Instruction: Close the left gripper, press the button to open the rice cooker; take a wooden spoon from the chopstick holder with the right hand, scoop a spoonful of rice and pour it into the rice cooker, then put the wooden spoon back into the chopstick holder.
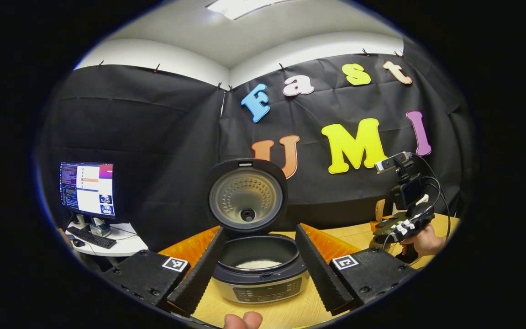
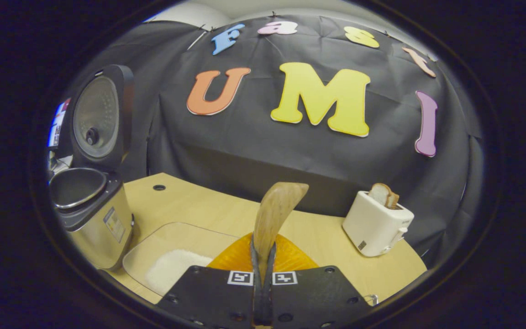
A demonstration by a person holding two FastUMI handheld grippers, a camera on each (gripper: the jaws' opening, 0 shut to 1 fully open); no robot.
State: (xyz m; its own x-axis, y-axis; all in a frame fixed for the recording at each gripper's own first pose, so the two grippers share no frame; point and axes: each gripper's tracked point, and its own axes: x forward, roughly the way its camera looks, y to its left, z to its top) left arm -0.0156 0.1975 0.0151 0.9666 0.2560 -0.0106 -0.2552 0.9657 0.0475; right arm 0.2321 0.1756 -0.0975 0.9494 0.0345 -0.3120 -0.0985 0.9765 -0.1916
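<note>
On the wooden worktop [image 2: 190, 201] the rice cooker [image 1: 260, 269] stands open, rice inside; right gripper [image 2: 263, 267] clamps the wooden spoon [image 2: 274, 210], left gripper [image 1: 257, 269] spread; returning the spoon remains.

Left gripper [image 1: 258, 256] with broad dark screwed plates, each bearing a square black-and-white marker, ridged wedge-shaped fingers [image 1: 199, 274], right gripper [image 2: 263, 274] with matching marked plates and screws, seen afar topped by a small camera, black looping cables, white dots

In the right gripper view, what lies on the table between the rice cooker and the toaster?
The wooden spoon, clamped in the right gripper, rises between the rice cooker and the toaster. Below lies a tray of rice.
</note>
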